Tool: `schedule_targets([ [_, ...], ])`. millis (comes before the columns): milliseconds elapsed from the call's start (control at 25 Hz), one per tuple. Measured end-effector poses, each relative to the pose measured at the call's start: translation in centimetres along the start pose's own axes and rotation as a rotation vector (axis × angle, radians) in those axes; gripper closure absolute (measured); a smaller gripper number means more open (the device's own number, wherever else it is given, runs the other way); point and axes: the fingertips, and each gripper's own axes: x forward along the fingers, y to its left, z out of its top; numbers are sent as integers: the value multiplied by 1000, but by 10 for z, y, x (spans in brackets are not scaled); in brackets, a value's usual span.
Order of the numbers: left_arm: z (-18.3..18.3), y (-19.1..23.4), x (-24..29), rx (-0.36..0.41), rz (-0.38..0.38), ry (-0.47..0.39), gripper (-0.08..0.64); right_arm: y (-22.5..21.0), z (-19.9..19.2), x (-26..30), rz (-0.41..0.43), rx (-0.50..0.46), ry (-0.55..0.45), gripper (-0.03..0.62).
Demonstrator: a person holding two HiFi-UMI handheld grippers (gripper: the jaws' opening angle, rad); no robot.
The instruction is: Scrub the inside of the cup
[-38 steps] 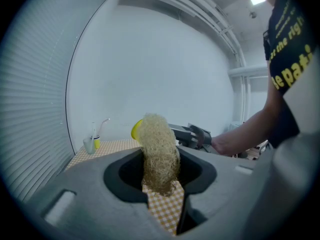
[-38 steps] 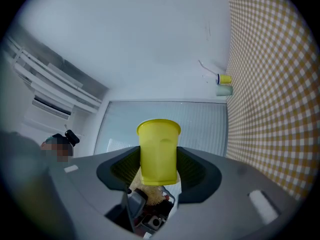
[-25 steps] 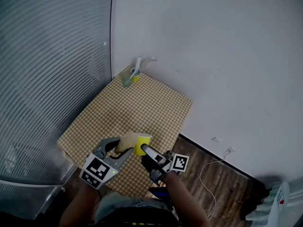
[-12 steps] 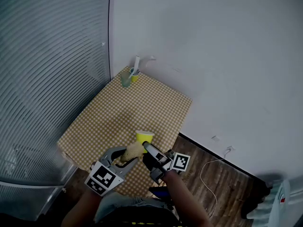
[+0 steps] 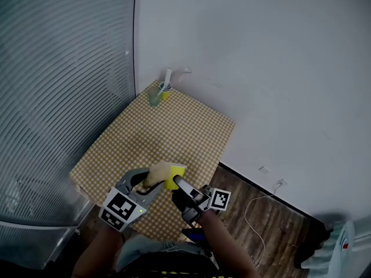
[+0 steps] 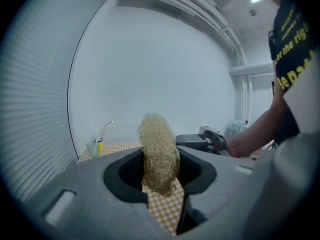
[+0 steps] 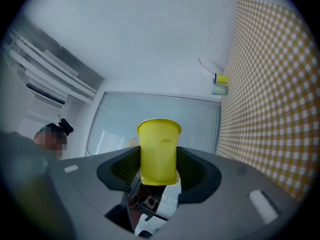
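Below, at the near edge of the head view, I see my left gripper (image 5: 152,181) and my right gripper (image 5: 175,184) meeting over the near end of the checked table (image 5: 162,135), each carrying its marker cube. Left gripper view: the jaws are closed part-way on a tan loofah scrubber (image 6: 158,151), which stands upright between the pads and rises well above them. The right gripper (image 6: 202,140) and the person's forearm (image 6: 250,134) lie just beyond it to the right. Right gripper view: the jaws clamp a yellow cup (image 7: 159,151) by its lower body, with the rim pointing away from the camera. From the head view, the yellow cup (image 5: 174,177) is held clear of the table, and the loofah scrubber (image 5: 157,172) sits at its mouth on the left side. I cannot tell whether the scrubber's tip is inside the rim. Farther off, at the table's far corner against the white wall (image 5: 261,68), stands a clear tumbler (image 5: 155,98) touching a small yellow container (image 5: 166,95), with a white stick (image 5: 168,76) rising from them. A ribbed blind (image 5: 58,97) fills the left side. To the right, beyond the table edge, a white cable (image 5: 255,210) lies on the wooden floor (image 5: 272,230).
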Motion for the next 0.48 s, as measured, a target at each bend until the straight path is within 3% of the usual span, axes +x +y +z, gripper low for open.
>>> schedule_targets([
  [480,-24,-25,3,-144,-72,-11,416,4,22,-9,72,66,-114,359],
])
